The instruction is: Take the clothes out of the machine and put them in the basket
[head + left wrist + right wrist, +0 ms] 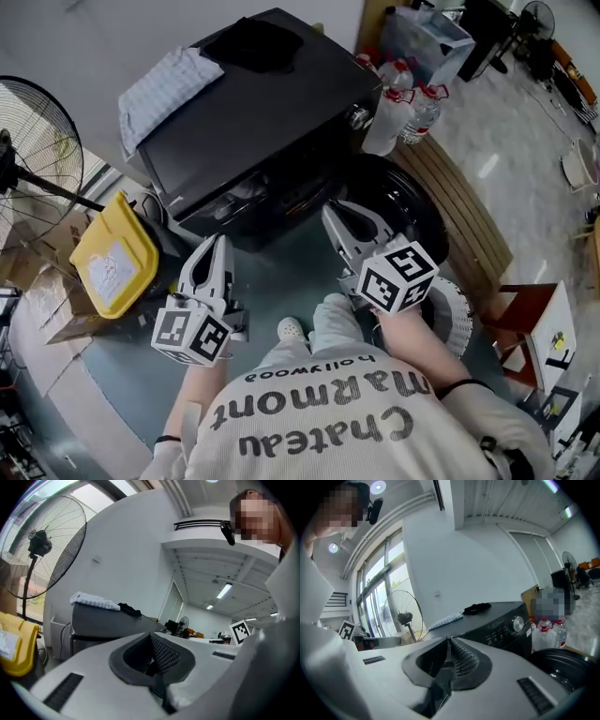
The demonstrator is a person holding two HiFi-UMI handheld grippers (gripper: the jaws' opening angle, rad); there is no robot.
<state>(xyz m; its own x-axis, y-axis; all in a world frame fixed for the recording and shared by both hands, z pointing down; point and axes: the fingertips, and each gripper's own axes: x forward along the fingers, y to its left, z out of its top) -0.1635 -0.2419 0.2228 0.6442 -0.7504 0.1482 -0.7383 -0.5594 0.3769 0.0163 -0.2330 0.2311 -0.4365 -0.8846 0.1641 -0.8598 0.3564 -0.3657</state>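
Observation:
A black washing machine (253, 122) stands ahead of me, its round door (417, 211) swung open to the right. From above, the machine's front edge mostly hides the drum mouth (267, 202). On the lid lie a white checked cloth (169, 84) and a black cloth (253, 42). My left gripper (220, 242) points at the machine's lower left front, jaws together and empty. My right gripper (330, 211) is level with the drum mouth, also shut with nothing held. A white slatted basket (457, 314) sits at my right, partly behind my arm.
A yellow container (112, 258) leans beside the machine on the left, with a standing fan (28, 141) beyond it. Water bottles (408, 108) and a wooden bench (469, 206) are to the right. A person's shoe (291, 330) shows on the floor between the grippers.

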